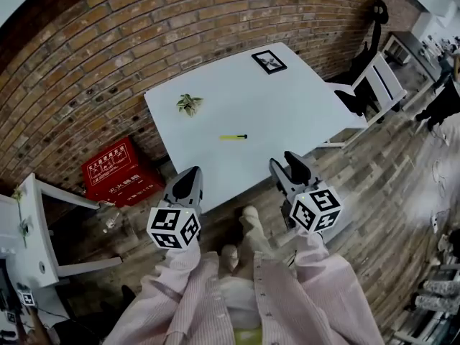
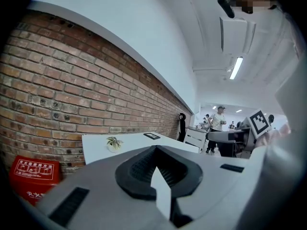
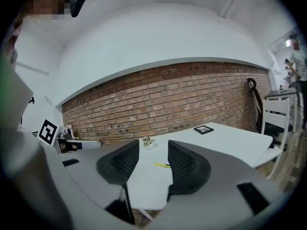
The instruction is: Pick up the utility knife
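Observation:
The utility knife [image 1: 233,136], yellow with a black end, lies flat near the middle of the white table [image 1: 287,113]. Both grippers hang off the table's near edge, short of the knife. My left gripper [image 1: 192,174] has its jaws pressed together with nothing between them; in the left gripper view [image 2: 156,166] they also meet. My right gripper [image 1: 285,162] stands open and empty. The right gripper view shows the knife [image 3: 162,165] far off through the gap between the right gripper's [image 3: 153,159] pads.
A small potted plant [image 1: 189,104] and a black picture frame [image 1: 269,61] sit farther back on the table. A red box [image 1: 118,171] lies on the wooden floor by the brick wall. A white chair [image 1: 374,85] stands to the right and white furniture [image 1: 36,236] to the left.

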Available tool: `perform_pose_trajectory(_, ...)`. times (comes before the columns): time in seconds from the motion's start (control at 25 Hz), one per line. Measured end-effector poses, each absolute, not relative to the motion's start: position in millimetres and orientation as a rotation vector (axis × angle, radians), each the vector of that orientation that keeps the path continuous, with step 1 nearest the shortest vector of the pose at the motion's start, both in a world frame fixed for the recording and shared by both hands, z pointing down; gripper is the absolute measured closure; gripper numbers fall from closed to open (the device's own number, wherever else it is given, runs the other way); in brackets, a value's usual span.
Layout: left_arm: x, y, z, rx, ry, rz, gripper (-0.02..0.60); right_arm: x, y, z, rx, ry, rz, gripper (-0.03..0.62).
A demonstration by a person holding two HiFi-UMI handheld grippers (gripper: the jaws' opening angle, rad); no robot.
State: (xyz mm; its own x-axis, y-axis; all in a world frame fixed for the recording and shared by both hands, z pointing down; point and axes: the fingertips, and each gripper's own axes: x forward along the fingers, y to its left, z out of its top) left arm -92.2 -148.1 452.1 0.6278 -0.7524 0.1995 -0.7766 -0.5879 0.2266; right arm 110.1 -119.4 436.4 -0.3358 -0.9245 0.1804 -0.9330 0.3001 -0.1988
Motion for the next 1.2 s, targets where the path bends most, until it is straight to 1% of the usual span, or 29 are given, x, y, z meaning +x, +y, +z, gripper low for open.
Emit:
perform_pose_trajectory(0.24,-77.2,-188.7,468.6,2.499,-1.258,0.135,0.59,120.1,-168.3,451.5,1.694,-2.521,0.459,0.414)
perform_pose_trajectory(0.64,-50.9,-241.0,508.5,2.356,-1.297,0.197,0.59,114.9,-244.5,495.0,1.424,-2.536,0.552,0.414)
perform_pose_trajectory(1.2,-39.7,-273.8,555.3,2.155,-1.379,0.228,0.59,88.7,-297.9,557.0,0.979,-2.482,0.545,0.414)
